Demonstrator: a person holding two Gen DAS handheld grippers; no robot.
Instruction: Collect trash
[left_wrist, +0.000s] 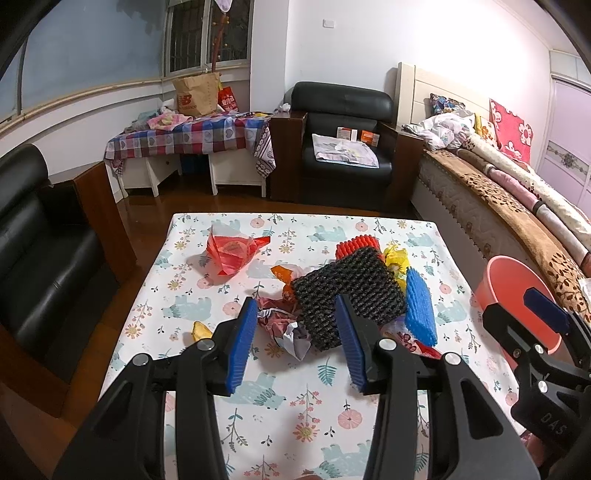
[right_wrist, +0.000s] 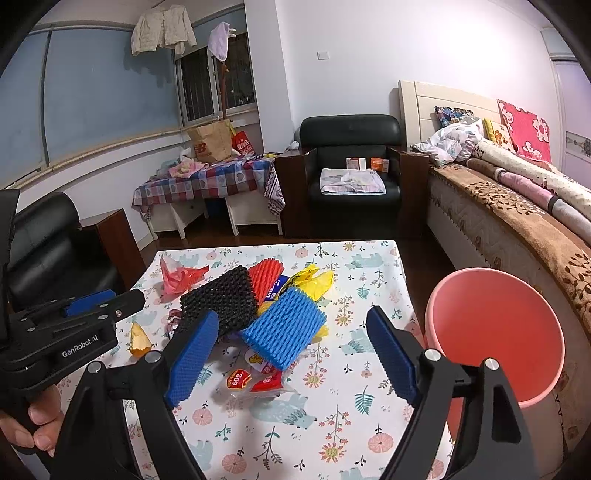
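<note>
Hovering over the trash pile, both grippers released, nothing held.

Left gripper (left_wrist: 297, 321) jaws apart, empty, above a table (left_wrist: 388, 424) with a floral cloth; crumpled paper wad (left_wrist: 284, 328) sits between its fingertips, black foam net (left_wrist: 347, 299) just ahead, touching the wad. Blue foam net (left_wrist: 419, 310) to its right, red foam net (left_wrist: 356, 245) and yellow plastic bag (left_wrist: 397, 260) further ahead behind the black one, red plastic bag (left_wrist: 232, 251) ahead-left, apart from the pile, small yellow scrap (left_wrist: 201, 329) close on the left. Right gripper (right_wrist: 291, 328) jaws wide, empty; blue net lies between its fingertips, red snack wrappers (right_wrist: 255, 380) just under it. Pink bucket (right_wrist: 495, 332) right of the right gripper, beside the table edge, looks empty inside.
</note>
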